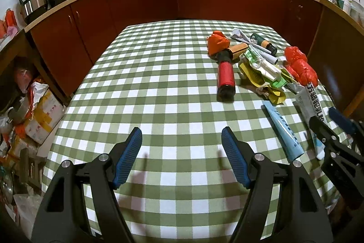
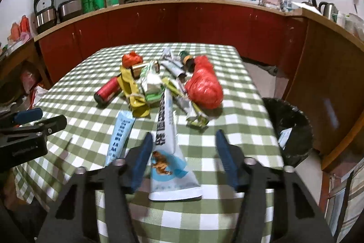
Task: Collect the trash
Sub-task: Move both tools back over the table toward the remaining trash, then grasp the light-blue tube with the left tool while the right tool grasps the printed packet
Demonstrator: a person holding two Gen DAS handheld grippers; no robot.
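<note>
A heap of trash lies on the green checked table [image 1: 159, 74]: a red can [image 1: 225, 79], an orange bag [image 1: 217, 40], a red plastic bag [image 2: 204, 85], yellow wrappers [image 2: 133, 92] and a light blue tube [image 2: 120, 133]. A long white and blue packet [image 2: 168, 147] lies flat between the fingers of my open right gripper [image 2: 184, 136], close to the left finger, which does not pinch it. My left gripper [image 1: 181, 136] is open over bare cloth, left of the heap, holding nothing. The right gripper [image 1: 329, 123] shows at that view's right edge.
A black-lined bin [image 2: 289, 126] stands on the floor just off the table's right edge. Red cabinets [image 1: 141, 1] with pots and green flasks run behind the table. Boxes and bags [image 1: 41, 111] crowd the floor to the left.
</note>
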